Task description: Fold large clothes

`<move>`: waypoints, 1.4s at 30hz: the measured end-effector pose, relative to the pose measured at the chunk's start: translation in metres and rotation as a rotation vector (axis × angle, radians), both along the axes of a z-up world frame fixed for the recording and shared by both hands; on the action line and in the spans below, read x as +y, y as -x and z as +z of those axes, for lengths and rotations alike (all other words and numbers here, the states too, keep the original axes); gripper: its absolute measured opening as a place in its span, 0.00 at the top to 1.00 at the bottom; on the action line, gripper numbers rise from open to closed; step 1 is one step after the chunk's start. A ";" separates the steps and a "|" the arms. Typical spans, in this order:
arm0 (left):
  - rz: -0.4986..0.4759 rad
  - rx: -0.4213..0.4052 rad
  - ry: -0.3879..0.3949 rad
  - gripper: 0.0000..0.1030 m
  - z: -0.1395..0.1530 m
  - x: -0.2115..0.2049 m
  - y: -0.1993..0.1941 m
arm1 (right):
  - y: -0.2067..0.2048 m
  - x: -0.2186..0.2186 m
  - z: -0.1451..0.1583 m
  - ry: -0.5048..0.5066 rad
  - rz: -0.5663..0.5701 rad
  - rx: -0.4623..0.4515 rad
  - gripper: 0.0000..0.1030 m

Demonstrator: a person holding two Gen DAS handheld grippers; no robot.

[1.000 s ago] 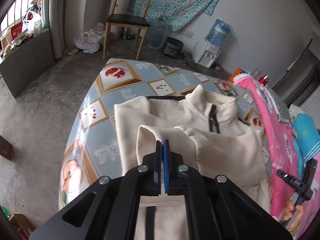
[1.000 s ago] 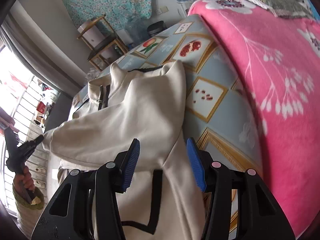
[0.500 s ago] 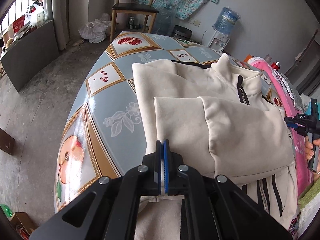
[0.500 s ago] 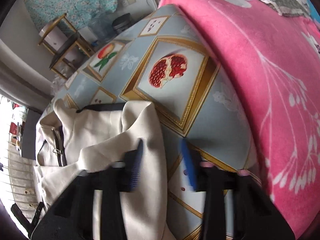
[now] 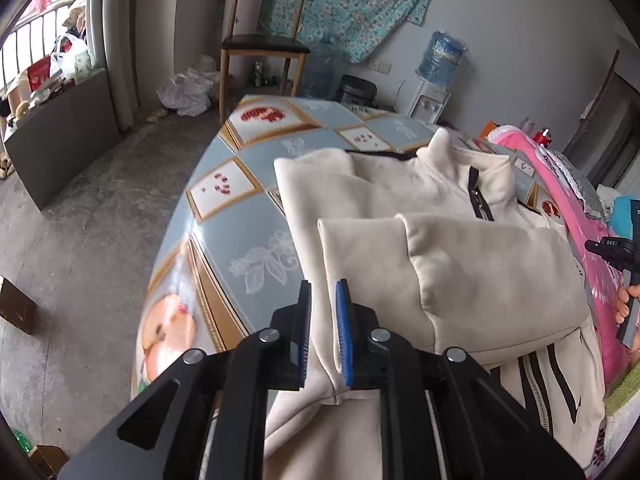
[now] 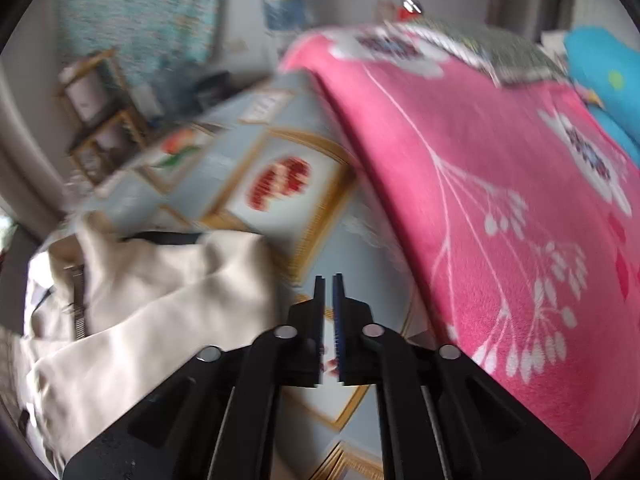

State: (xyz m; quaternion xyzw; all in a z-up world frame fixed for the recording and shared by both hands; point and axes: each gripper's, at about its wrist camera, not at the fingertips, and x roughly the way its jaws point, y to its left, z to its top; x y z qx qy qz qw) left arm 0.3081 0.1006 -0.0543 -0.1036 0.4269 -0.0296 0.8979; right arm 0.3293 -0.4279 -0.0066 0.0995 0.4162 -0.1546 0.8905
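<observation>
A cream jacket (image 5: 460, 248) with a black zipper and a stand-up collar lies spread on a table covered by a blue-grey cloth (image 5: 240, 236) printed with framed fruit pictures. One sleeve is folded across the chest, its cuff end reaching toward the near left side of the garment. The left gripper (image 5: 323, 312) sits low over that near edge with its jaws opening; a fold of the cream fabric runs up between the blue pads, which no longer pinch it. The right gripper (image 6: 329, 300) is off to the jacket's right, over bare tablecloth, its jaws opening from a narrow gap with nothing between them; this view is blurred. In the left view, a hand (image 5: 626, 304) holding the right gripper's handle shows at the far right edge. A pink flowered blanket (image 6: 500, 208) lies beside the table. Beyond the table stand a wooden chair (image 5: 264, 44) and a water dispenser with a blue bottle (image 5: 440, 60) against the wall.
</observation>
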 end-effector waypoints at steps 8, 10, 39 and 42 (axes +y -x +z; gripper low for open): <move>-0.174 0.098 -0.105 0.67 -0.015 -0.055 -0.020 | 0.025 0.122 -0.024 0.109 0.420 0.090 0.42; -0.175 0.134 -0.129 0.66 -0.032 -0.059 -0.021 | 0.026 0.135 -0.051 0.106 0.434 0.172 0.42; -0.167 0.154 -0.236 0.24 -0.029 -0.070 0.180 | 0.248 0.195 -0.076 -0.032 0.366 0.212 0.07; -0.147 0.138 -0.231 0.24 -0.025 -0.066 0.186 | 0.248 0.198 -0.079 0.002 0.383 0.211 0.06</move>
